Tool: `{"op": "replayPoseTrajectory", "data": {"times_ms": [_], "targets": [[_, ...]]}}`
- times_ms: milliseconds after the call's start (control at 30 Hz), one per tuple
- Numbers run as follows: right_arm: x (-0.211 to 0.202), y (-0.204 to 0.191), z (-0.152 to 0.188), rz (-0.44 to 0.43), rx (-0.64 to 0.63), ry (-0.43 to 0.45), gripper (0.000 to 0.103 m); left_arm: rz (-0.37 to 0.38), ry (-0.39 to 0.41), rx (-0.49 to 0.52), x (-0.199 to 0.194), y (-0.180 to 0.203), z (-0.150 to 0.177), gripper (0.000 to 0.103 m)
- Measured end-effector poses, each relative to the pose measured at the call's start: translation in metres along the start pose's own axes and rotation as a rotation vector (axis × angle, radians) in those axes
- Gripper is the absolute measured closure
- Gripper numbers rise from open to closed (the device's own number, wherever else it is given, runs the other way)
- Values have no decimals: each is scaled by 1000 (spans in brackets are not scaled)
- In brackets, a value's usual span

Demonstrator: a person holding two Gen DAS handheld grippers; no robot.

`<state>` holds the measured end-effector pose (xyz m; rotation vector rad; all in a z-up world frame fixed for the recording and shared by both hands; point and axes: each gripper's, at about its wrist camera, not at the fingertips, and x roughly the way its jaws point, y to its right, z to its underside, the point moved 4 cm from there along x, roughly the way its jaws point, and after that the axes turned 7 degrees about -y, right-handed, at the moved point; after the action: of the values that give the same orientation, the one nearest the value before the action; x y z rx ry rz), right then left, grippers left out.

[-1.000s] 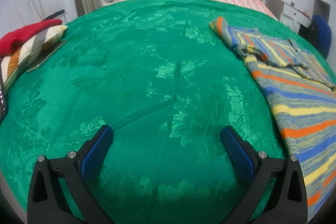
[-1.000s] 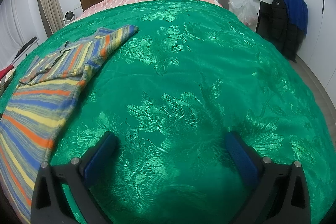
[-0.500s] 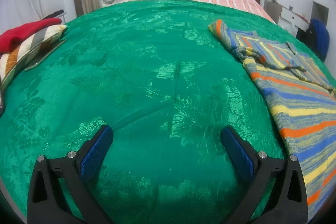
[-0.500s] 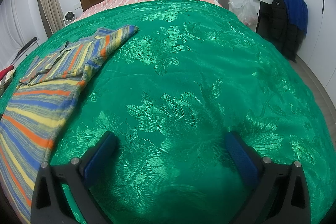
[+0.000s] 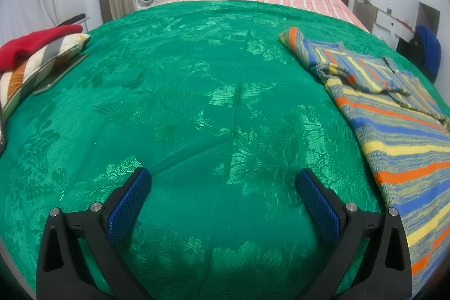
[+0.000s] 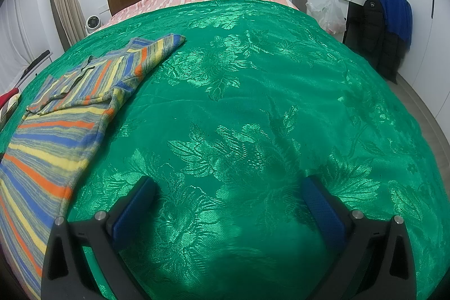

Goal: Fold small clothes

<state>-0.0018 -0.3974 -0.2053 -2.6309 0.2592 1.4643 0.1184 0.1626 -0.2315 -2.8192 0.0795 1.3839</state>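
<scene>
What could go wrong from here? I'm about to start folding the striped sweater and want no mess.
1. The striped sweater already has a sleeve folded over its chest; a pinch there may catch both layers.
2. The shiny green bedspread looks slippery and could bunch when the sweater is dragged.
3. Both the left hand-held gripper and the right hand-held gripper are open over bare bedspread, so either might nip it.

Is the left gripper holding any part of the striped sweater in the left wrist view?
No: the left gripper is open over bare green bedspread, and the striped sweater lies off to its right, untouched.
</scene>
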Motion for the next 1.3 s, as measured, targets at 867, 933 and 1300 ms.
{"op": "replayPoseTrajectory", "data": {"times_ms": [867, 933, 1300], "targets": [[-2, -10, -9, 62, -44, -161, 0, 106, -171, 8, -27, 2, -1, 2], [-31, -20, -6, 4, -67, -183, 1, 242, -212, 5, -55, 11, 13, 2], [-98, -106, 126, -390, -202, -438, 20, 237, -478, 275, -88, 95, 107, 38]]}}
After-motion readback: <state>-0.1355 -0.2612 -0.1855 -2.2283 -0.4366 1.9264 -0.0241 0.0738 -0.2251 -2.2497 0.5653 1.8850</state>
